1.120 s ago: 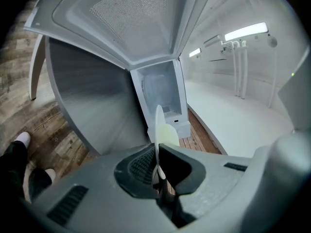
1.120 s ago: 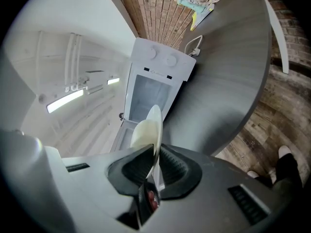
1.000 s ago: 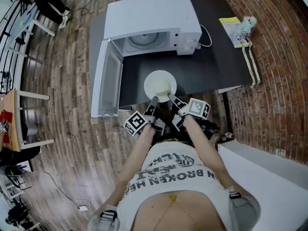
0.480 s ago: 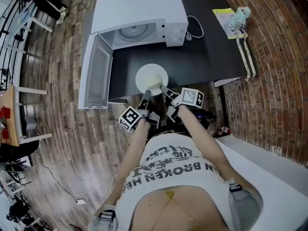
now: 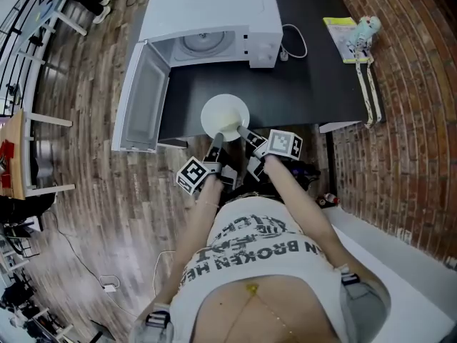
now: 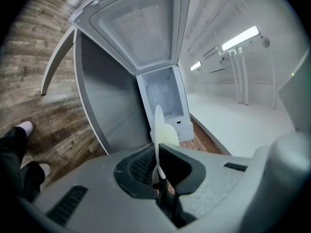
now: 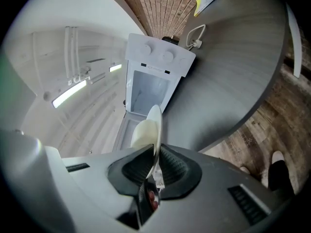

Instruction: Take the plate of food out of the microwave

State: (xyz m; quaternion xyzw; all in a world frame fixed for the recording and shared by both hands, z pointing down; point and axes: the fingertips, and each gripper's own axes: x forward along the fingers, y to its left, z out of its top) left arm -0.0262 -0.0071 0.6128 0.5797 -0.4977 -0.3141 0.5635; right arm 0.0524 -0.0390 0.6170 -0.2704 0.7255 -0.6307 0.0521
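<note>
1. My left gripper (image 5: 216,141) pinches the near rim of the plate (image 5: 224,113)
2. That plate, carrying pale food (image 6: 167,134), is over the dark table (image 5: 314,84), outside the open microwave (image 5: 207,16)
3. My right gripper (image 5: 247,133) clamps the same rim

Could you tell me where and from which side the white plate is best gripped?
Grip the plate by its thin rim at the near edge, coming from the person's side, as the left gripper and right gripper do: the rim fits the jaws, clear of the food.
</note>
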